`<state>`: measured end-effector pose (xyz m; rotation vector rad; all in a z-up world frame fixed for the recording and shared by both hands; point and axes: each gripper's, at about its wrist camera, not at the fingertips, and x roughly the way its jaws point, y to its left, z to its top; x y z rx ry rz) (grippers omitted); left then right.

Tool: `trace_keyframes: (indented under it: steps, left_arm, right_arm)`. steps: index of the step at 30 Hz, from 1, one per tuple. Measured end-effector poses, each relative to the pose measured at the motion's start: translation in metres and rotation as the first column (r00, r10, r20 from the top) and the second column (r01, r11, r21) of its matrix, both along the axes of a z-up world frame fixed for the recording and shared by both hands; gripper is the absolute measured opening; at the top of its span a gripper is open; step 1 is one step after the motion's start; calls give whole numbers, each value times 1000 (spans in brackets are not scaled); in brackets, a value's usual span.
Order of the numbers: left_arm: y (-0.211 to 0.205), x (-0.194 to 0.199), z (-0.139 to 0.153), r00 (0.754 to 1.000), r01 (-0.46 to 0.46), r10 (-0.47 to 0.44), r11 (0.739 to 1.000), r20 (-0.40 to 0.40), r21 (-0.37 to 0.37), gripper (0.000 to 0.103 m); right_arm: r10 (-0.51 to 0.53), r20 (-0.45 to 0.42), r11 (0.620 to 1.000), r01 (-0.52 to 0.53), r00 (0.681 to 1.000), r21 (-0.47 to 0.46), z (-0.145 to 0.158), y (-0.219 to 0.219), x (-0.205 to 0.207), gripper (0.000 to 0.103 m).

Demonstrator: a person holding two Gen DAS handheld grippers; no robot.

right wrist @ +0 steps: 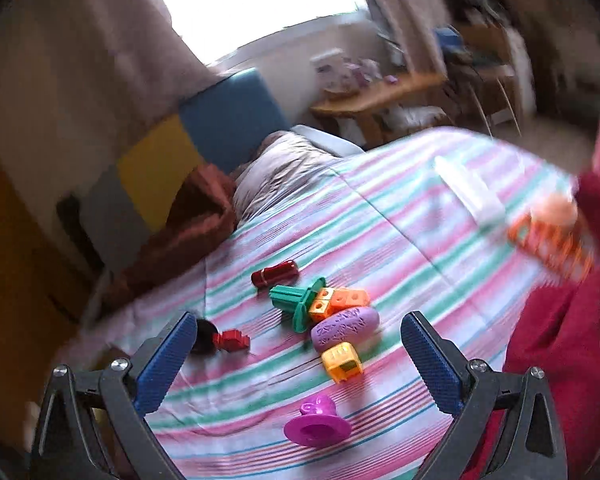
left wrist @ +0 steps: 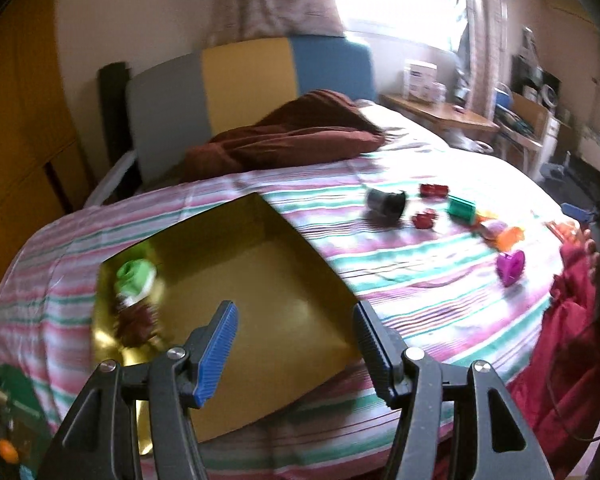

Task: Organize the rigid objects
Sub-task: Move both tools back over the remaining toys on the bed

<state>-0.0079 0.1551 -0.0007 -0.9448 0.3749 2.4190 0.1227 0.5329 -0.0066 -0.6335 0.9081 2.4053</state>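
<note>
Left wrist view looks down close over an open gold cardboard box (left wrist: 260, 280) toward the headboard; right wrist view faces the striped bedspread (right wrist: 380, 220); both share the magenta plastic toy (left wrist: 511, 265) (right wrist: 316, 424).

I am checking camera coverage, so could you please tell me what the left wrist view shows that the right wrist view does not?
Only the left wrist view shows the gold box with a green toy inside, beyond the open left gripper. Only the right wrist view shows the white flat object and the open right gripper. Both show the striped bedspread, magenta piece, green piece and red cylinder.
</note>
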Motion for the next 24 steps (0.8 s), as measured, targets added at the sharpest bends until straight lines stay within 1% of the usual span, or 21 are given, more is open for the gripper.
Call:
trace_keyframes:
  steps: [1, 2, 3, 4, 5, 12, 17, 19, 21, 22, 24]
  left_arm:
    - [8, 1, -1, 1000, 17, -17, 1000, 2, -6, 61]
    - [17, 2, -2, 999, 35, -35, 999, 5, -13, 61]
    - [26, 3, -4, 998, 55, -55, 998, 10, -20, 61]
    - [33, 4, -5, 998, 69, -69, 997, 13, -25, 61]
    - [43, 5, -8, 996, 90, -89, 995, 17, -31, 61]
    - [89, 13, -18, 982, 183, -180, 982, 52, -47, 61]
    - [112, 17, -23, 969, 238, -234, 971, 83, -38, 61]
    - [123, 17, -24, 960, 263, -259, 964, 109, -23, 61]
    - [138, 17, -26, 943, 304, -301, 953, 142, 2, 61]
    - [143, 16, -27, 939, 314, -311, 949, 148, 7, 61]
    - [160, 17, -28, 921, 352, -351, 936, 171, 24, 61]
  right_arm:
    - [-21, -20, 998, 19, 1000, -60, -7, 7, 5, 103]
    - [-52, -17, 994, 50, 999, -95, -12, 12, 9, 103]
    - [-72, -18, 992, 70, 997, -102, -13, 14, 11, 103]
    - [-90, -50, 990, 83, 995, -112, -13, 17, 16, 103]
    - [-92, -64, 989, 84, 994, -119, -13, 17, 18, 103]
    - [-92, -86, 986, 79, 992, -145, -16, 18, 18, 103]
    - [-103, -102, 983, 85, 989, -163, -18, 22, 23, 103]
    - [-107, -103, 983, 90, 989, -159, -18, 22, 23, 103]
    - [-114, -104, 984, 97, 988, -152, -17, 21, 24, 103]
    - [-120, -106, 983, 104, 987, -150, -17, 21, 25, 103]
    - [-137, -111, 982, 120, 984, -146, -16, 21, 28, 103]
